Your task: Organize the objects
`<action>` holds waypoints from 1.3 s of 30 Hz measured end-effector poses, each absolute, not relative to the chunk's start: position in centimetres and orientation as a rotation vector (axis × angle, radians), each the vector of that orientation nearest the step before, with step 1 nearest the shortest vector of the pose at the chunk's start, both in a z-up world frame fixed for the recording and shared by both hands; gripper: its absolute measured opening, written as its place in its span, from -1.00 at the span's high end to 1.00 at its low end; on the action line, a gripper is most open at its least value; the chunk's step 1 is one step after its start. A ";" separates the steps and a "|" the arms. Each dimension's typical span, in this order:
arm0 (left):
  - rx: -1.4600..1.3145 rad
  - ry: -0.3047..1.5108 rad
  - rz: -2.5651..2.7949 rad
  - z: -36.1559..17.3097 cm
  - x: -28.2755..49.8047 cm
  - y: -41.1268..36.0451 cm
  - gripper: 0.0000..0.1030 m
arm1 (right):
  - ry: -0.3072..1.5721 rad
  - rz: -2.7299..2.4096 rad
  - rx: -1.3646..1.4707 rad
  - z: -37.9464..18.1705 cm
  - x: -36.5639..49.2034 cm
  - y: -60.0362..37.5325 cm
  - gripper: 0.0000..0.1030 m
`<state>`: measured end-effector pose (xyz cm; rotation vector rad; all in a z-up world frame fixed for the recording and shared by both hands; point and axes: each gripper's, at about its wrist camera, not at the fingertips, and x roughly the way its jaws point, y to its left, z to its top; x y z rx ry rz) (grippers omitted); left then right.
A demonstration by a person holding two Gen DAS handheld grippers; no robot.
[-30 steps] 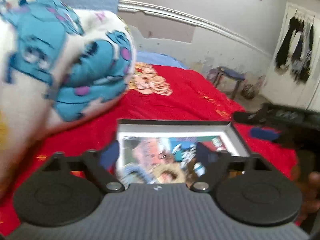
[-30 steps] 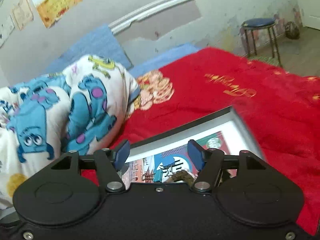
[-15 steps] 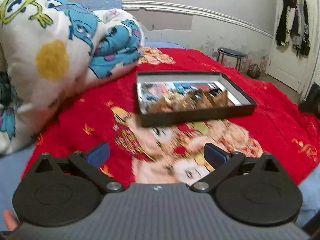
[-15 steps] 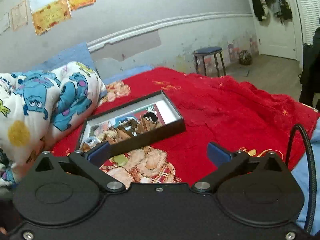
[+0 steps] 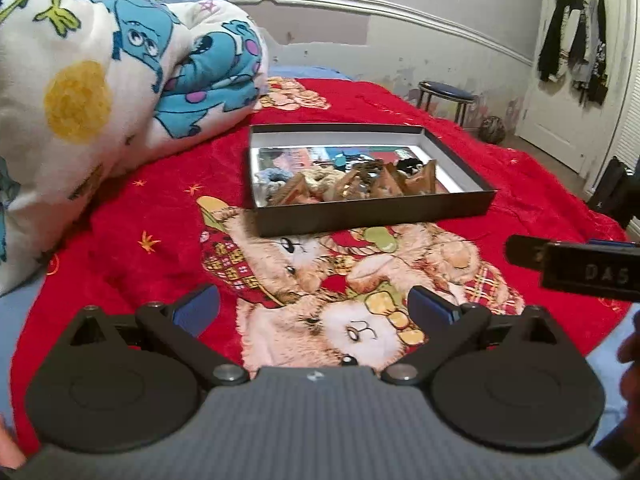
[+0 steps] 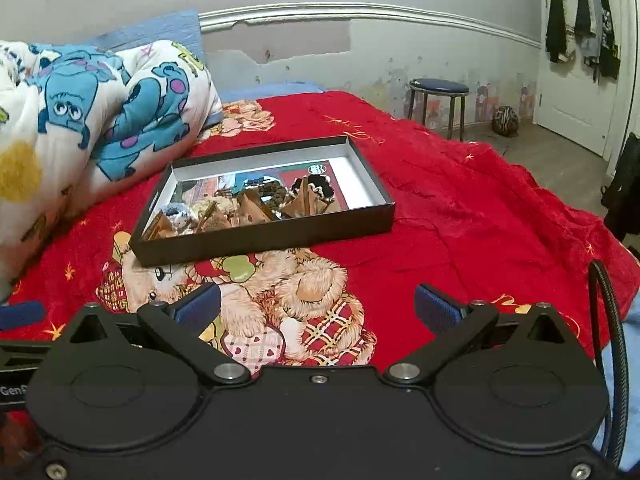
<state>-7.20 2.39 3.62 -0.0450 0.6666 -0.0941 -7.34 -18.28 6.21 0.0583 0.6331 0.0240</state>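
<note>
1. Left wrist view: we hold our left gripper (image 5: 314,306) tilted down over the plush red blanket (image 5: 500,184), blue-padded fingers spread wide, nothing between them. The shallow black cardboard box (image 5: 372,212) lies ahead on the blanket, well apart, filled with a jumble of small brown pieces.

2. Right wrist view: our right gripper (image 6: 318,306) points down likewise, jaws fully apart and empty. The box (image 6: 264,236) sits beside the cartoon-print quilt (image 6: 100,120).

A shallow black box (image 6: 256,236) (open, small brown items jumbled inside) lies flat on the red blanket (image 6: 460,216).
</note>
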 end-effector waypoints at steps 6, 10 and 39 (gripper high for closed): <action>0.012 0.675 -0.094 3.4 -7.3 1.5 -1.00 | 0.648 0.052 0.058 6.0 -7.1 -18.2 -1.00; 0.008 0.684 -0.102 3.3 -7.2 1.6 -1.00 | 0.660 0.060 0.068 5.8 -6.9 -18.2 -1.00; 0.030 0.730 -0.072 2.7 -6.8 2.0 -1.00 | 0.673 0.074 0.077 5.2 -6.8 -17.9 -1.00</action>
